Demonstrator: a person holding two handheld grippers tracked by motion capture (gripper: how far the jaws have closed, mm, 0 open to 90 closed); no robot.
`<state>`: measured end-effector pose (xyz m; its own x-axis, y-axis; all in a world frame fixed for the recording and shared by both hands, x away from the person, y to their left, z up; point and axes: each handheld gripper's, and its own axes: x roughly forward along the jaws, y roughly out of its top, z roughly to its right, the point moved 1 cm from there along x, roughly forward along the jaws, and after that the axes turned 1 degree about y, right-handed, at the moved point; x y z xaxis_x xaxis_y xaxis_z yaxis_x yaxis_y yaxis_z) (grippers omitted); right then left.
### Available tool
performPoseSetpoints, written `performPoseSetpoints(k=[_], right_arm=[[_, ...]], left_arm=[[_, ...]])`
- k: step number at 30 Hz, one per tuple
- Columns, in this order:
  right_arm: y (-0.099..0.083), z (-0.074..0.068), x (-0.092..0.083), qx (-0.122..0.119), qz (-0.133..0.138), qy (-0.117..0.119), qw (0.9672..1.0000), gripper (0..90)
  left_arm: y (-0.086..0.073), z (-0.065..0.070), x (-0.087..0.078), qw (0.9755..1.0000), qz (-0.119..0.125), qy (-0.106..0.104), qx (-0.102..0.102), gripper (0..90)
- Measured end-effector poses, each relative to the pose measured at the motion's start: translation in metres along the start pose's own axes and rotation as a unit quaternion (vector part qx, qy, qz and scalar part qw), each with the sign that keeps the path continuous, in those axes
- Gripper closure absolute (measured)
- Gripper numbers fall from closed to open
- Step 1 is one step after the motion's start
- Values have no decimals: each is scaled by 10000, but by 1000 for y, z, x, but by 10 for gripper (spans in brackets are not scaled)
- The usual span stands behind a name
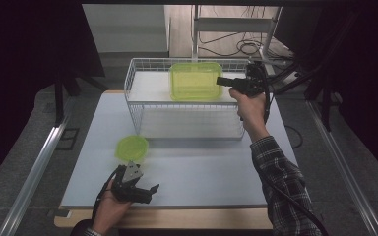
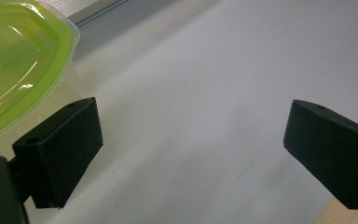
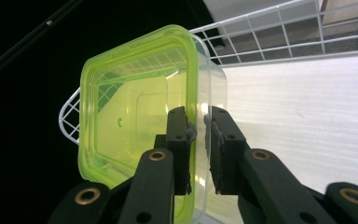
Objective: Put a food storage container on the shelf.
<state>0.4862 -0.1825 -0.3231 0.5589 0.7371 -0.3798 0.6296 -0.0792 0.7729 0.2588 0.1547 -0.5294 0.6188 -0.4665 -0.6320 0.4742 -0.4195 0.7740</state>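
Above, the square container (image 1: 196,81) is shown held over the wire basket (image 1: 134,105) at the far side of the worktop (image 1: 202,172). Its right wall is clamped between the right gripper's (image 1: 222,81) fingers (image 3: 179,140). The left gripper (image 1: 150,189) is kept near, fingers apart, with the round container (image 1: 131,148) just beyond them.

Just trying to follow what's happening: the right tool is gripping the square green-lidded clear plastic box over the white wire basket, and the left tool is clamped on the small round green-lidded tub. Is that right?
Not quite. The left tool holds nothing: in the left gripper view its jaws stand wide apart over the table, with the small round green-lidded tub off to one side. The right tool does grip the square green-lidded clear plastic box over the white wire basket.
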Motion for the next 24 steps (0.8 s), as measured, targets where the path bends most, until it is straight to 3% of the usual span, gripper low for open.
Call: performPoseSetpoints(k=[3,7,19,24], right_arm=[[0,1,1,28,-4,-24,10000,773],[1,2,3,-90,-15,-262,9996,737],[10,2,12,-349,-164,-637,9972,697],[10,5,18,-326,-243,-666,9970,644]], left_arm=[[0,0,0,10000,2,-4,4,42],[0,0,0,10000,-1,-8,2,42],[-1,0,1,10000,-32,-30,27,42],[-1,0,1,10000,-34,-35,20,42]])
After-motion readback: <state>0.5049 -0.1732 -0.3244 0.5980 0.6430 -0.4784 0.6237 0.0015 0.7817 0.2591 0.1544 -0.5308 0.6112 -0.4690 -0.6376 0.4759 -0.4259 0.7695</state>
